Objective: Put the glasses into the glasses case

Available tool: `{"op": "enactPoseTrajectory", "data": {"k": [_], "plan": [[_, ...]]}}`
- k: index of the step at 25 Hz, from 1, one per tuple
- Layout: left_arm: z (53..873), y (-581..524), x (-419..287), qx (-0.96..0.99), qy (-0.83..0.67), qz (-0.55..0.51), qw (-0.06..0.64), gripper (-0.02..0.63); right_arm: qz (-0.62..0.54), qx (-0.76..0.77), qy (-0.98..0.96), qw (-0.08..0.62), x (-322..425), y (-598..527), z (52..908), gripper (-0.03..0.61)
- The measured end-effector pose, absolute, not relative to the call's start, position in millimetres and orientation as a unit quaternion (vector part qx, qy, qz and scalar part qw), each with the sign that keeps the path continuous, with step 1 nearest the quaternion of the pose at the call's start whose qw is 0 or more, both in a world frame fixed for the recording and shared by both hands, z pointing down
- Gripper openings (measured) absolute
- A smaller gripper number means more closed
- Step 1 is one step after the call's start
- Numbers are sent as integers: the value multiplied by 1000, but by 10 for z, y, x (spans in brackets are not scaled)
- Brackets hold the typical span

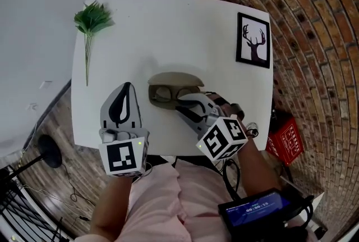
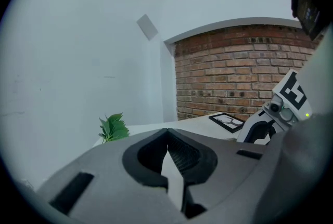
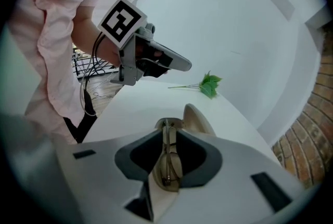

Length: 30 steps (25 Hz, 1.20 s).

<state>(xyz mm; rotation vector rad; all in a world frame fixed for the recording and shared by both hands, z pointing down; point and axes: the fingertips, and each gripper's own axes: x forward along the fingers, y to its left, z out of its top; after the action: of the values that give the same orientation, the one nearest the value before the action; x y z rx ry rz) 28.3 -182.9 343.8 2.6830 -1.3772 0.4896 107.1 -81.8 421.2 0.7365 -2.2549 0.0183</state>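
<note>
The white table [image 1: 168,27] has rounded corners and a plain, matte top. Three things lie on it, well apart from one another. A green leafy sprig [image 1: 92,19] lies near the far left corner, its leaves toward the far edge and its thin stem running back toward the near side. A black-framed picture [image 1: 253,40] of a deer's head lies flat near the far right corner, along the right edge. Around the middle, a beige glasses case [image 1: 176,78] rests open, its lid tipped toward the far side.
</note>
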Motion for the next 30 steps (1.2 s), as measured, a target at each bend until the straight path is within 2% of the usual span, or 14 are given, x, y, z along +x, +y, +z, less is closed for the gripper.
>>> {"op": "enactPoseTrajectory", "data": {"k": [5,12,16,23,30], "plan": [[3058,-1812,387,898,-422,120,24,6,7,353,-878,323,1123,-897,3757,92],[2243,-1705,471,923,-382,47,-27,6,12,527,-837,148,1309,-996,2580,90],[1802,-1653,512,933,-356,6,-57,6,-17,607,-790,80,1356,-983,1977,67],[1370,-1536,563,943,-320,-40,-87,6,-58,685,-725,34,1380,-889,1430,6],[1412,-1415,579,950,-298,-45,-81,6,-74,712,-697,45,1371,-773,1402,5]]}}
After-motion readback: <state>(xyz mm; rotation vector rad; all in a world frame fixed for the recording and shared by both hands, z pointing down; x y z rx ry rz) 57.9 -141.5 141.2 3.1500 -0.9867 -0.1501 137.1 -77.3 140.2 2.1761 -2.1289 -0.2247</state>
